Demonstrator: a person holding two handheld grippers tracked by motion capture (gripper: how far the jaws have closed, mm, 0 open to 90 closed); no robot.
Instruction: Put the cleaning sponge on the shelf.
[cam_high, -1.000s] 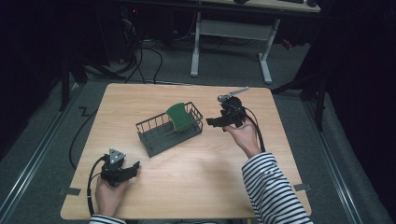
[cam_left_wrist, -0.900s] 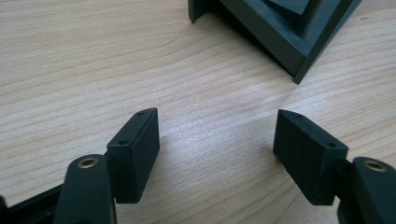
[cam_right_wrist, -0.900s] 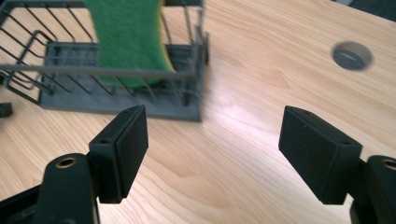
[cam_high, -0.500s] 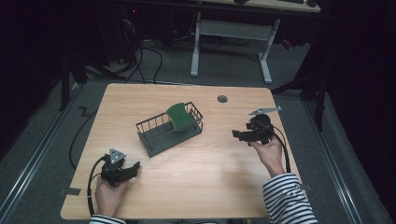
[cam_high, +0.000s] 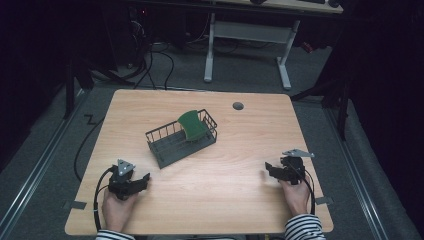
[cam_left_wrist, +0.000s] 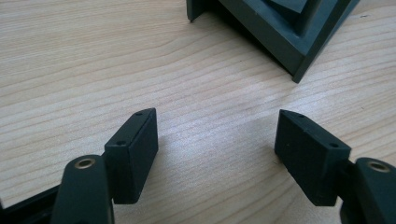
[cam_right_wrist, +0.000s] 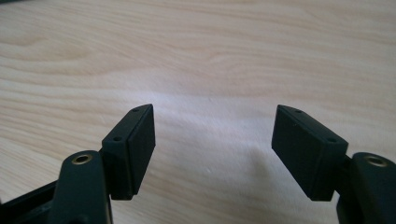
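Wood table (cam_high: 225, 175): pale top carrying both grippers and 1 basket.
Left gripper (cam_high: 141, 179): low at the near-left corner, held from behind by the left hand (cam_high: 117, 210); 2 jaws spread wide over bare wood, nothing between them.
Wire basket (cam_high: 170, 147): dark, at table centre, beyond the left gripper; a green curved piece (cam_high: 192, 125) sits in its right end.
Right gripper (cam_high: 270, 171): near-right edge, held by the right hand (cam_high: 296, 196), pointing left; jaws spread, empty.

Bare light wooden tabletop (cam_high: 225, 185) lies between my left tongs (cam_high: 141, 181) and my right tongs (cam_high: 268, 170), both spread wide with nothing in them. The dark wire rectangular basket (cam_high: 172, 142) at frame centre, upper right of my left tongs, is the one obstacle.
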